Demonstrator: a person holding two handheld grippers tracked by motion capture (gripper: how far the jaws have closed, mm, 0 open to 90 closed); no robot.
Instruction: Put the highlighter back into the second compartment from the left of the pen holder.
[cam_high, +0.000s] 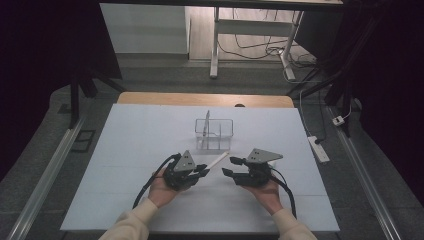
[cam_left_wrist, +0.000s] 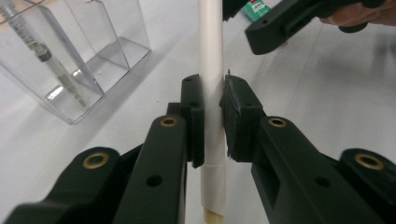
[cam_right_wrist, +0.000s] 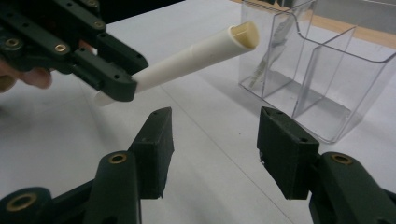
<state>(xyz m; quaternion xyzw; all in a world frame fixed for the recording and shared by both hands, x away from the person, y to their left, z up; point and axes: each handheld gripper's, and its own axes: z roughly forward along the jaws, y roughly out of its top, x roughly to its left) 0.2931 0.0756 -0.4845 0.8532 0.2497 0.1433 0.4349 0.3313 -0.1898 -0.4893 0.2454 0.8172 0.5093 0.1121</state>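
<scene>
My left gripper (cam_high: 202, 171) is shut on a white paper-wrapped stick (cam_high: 217, 161) and holds it just above the white table. In the left gripper view the pads clamp the stick (cam_left_wrist: 211, 51) partway along, and its cream end pokes out of the wrapper near the bottom. Seen from the right gripper view, the stick (cam_right_wrist: 196, 56) slants up to the right out of the left gripper (cam_right_wrist: 116, 86). My right gripper (cam_high: 231, 166) sits just right of the stick's far end. Its jaws (cam_right_wrist: 215, 135) stand open with nothing between them.
A clear plastic organizer (cam_high: 214, 131) with dividers stands behind the grippers at mid table. One of its compartments holds a thin pen-like item (cam_left_wrist: 56, 70). The white sheet (cam_high: 125, 145) covers the table. A power strip (cam_high: 318, 148) lies on the floor to the right.
</scene>
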